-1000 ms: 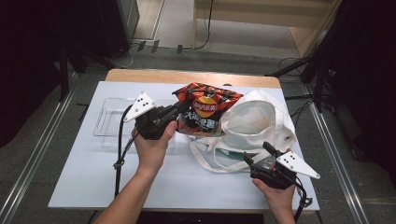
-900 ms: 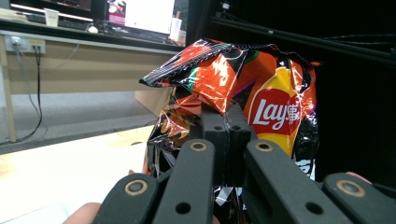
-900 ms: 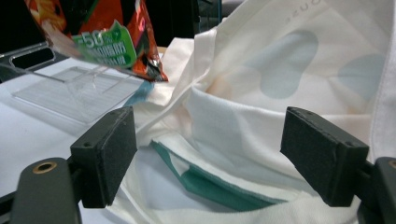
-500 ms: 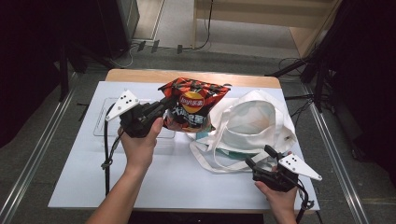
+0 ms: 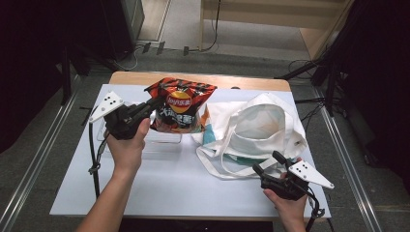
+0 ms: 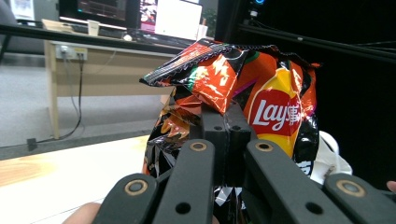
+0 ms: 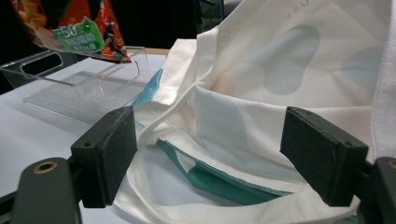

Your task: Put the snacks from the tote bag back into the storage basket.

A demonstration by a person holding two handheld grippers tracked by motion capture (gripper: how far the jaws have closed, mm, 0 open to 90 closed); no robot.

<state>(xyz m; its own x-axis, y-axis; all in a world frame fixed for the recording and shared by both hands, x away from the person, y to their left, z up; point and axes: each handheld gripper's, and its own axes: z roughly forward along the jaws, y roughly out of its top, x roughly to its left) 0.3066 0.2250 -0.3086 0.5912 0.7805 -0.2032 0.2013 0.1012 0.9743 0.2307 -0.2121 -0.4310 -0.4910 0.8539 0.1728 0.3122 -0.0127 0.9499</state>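
— From the high view, what is the left gripper [image 5: 153, 104] doing?

— Its jaws are clamped on the upper left edge of a red, orange and black crinkled foil crisp bag [image 5: 181, 105], which hangs clear above a clear plastic tray [image 5: 164, 139] on the white table top [image 5: 159, 183]. Just right of the bag lies a white cloth tote bag with teal trim [image 5: 256, 130], its mouth gaping upward.

— And the right gripper [image 5: 265, 164]?

— At the near right, jaws spread, pointing at the tote's looped handles with nothing between them.

— The left gripper view?

— The two black jaws stand pressed together on a fold of the crisp bag [image 6: 261, 98], just under its crimped top seam. The bag is upright in front of the camera, logo facing it.

— The right gripper view?

— Both black pads [image 7: 112, 154] stand wide apart, with the tote bag [image 7: 261, 93] lying beyond them, untouched. The clear tray [image 7: 88, 79] sits at the upper left, the crisp bag's lower corner [image 7: 74, 28] hanging over it.
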